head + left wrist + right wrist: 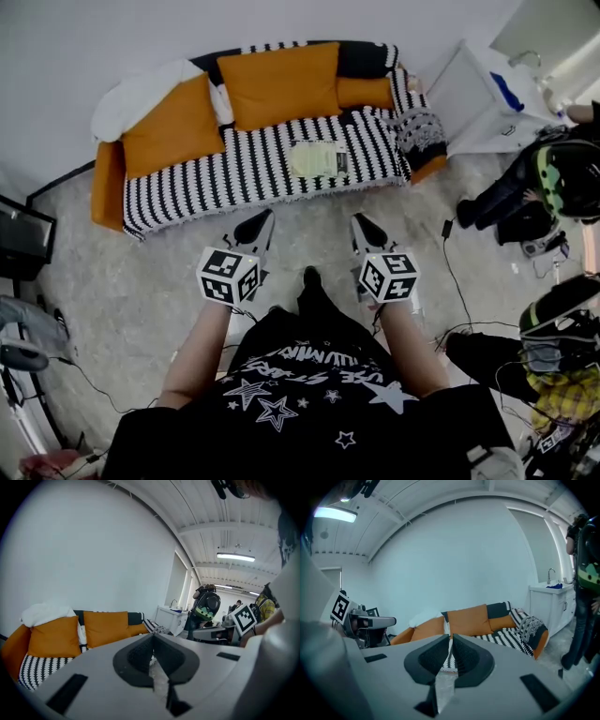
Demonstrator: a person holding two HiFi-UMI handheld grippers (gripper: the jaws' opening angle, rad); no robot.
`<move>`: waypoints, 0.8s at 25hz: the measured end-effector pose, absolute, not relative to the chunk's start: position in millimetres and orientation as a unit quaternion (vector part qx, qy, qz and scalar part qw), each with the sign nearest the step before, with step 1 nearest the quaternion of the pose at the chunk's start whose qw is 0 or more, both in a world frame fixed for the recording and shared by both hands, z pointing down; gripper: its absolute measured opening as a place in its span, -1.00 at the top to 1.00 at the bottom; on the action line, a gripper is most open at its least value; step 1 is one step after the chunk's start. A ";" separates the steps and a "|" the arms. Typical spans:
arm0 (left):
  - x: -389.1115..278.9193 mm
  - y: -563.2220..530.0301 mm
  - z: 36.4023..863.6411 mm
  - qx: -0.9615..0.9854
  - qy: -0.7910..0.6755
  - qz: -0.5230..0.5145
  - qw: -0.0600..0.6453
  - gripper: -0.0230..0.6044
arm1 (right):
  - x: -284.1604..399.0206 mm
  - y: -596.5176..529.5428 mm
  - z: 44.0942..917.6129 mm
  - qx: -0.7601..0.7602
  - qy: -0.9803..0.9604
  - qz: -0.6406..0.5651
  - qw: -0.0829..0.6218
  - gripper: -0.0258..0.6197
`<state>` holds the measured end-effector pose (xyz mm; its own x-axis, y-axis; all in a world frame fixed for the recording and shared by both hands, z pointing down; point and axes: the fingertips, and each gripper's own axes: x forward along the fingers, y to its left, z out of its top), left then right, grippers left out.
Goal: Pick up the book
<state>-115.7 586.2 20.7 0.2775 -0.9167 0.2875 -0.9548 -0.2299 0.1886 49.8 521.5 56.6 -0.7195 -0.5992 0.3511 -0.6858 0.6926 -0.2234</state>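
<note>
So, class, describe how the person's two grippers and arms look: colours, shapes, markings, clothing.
The left gripper and right gripper match: grey bodies, black pointed textured pads, each carrying a white cube with black square markers. The person wears a black short-sleeved T-shirt printed with white stars and lettering.

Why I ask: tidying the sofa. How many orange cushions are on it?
3: left cushion, middle cushion, smaller right cushion, all on the sofa. Others may be hidden.

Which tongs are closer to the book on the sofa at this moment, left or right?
Right, by a little. The right tongs are short of the book, just off its right corner; the left tongs are also short, farther off to its left.
</note>
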 end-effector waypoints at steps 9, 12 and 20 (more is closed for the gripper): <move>-108.7 584.1 28.4 0.785 -0.592 0.057 0.176 0.90 | 47.9 517.4 58.7 0.354 -0.910 0.176 0.127 0.79; -107.8 580.2 27.8 0.784 -0.592 0.060 0.178 0.90 | 50.1 513.2 60.5 0.356 -0.907 0.182 0.129 0.79; -112.0 568.1 38.9 0.776 -0.599 0.066 0.187 0.90 | 50.7 494.0 79.6 0.362 -0.901 0.213 0.112 0.79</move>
